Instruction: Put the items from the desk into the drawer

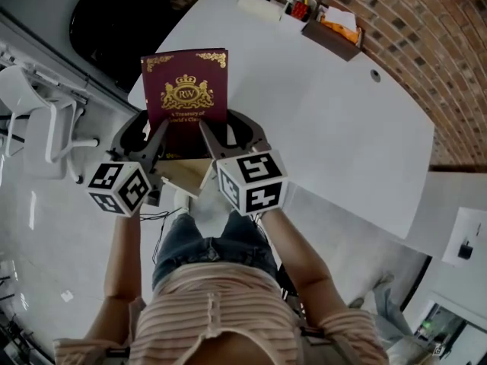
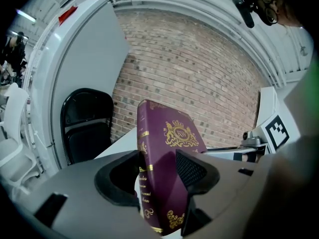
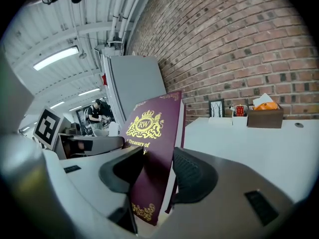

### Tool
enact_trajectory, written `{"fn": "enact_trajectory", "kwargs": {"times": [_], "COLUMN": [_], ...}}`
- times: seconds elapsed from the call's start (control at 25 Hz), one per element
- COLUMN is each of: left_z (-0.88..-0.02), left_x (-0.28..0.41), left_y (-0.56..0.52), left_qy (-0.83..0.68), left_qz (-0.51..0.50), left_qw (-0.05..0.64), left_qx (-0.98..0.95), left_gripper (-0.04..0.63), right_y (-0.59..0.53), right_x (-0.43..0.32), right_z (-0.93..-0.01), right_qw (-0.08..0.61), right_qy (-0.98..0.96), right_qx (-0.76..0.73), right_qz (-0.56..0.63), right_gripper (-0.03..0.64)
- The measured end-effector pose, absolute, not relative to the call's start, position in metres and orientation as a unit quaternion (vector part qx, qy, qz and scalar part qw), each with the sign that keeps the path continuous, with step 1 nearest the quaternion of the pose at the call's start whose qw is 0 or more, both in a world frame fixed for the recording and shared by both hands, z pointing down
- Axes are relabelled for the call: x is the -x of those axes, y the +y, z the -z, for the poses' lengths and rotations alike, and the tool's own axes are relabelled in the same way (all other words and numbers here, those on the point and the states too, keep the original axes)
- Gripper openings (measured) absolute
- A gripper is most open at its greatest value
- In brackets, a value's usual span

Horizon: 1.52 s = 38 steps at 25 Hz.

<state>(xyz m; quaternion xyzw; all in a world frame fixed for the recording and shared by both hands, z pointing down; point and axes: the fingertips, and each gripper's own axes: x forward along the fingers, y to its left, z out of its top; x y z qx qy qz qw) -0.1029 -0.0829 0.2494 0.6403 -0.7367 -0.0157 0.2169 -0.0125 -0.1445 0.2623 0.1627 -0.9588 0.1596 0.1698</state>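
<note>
A maroon hardback book [image 1: 185, 90] with a gold crest stands nearly upright over the near edge of the white desk [image 1: 335, 112]. Both grippers hold it by its lower part. My left gripper [image 1: 157, 141] is shut on the spine side, with the book [image 2: 167, 148] clamped between its dark pads [image 2: 192, 171]. My right gripper [image 1: 214, 140] is shut on the other edge; in the right gripper view the cover [image 3: 149, 133] sits pressed between its jaws. A tan surface [image 1: 185, 175] shows below the book; I cannot tell what it is.
At the desk's far end, by the brick wall, stand a brown box [image 1: 332, 33] with orange things, a red cup [image 1: 299, 7] and a white box [image 1: 260, 6]. A white chair [image 1: 38, 120] is at the left, a black chair [image 2: 87, 126] beyond the desk.
</note>
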Motion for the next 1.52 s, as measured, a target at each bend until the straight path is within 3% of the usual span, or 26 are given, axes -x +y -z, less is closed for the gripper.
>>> {"fn": "enact_trajectory", "kwargs": {"times": [0.56,1.2,1.52], "left_z": [-0.267,-0.294,-0.327], "left_x": [0.208,0.187,0.138], "left_y": [0.000,0.014,0.048], "left_qy": [-0.675,-0.620,-0.620], "left_qz": [0.002,-0.044,-0.074], "left_qw": [0.228,0.256,0.287], "left_qx": [-0.701,-0.740,-0.726], "left_gripper": [0.219,0.219,0.219], "right_y": [-0.047,-0.016,0.018], "right_x": [0.109,0.081,0.033], "right_z": [-0.277,-0.308,-0.343], "right_qw": [0.164,0.161,0.174], "right_qy": [-0.943,-0.913,-0.906], "right_qx": [-0.238,-0.305,-0.294], "right_qz": [-0.162,-0.218,-0.250], "right_gripper": [0.192,0.192,0.192]}}
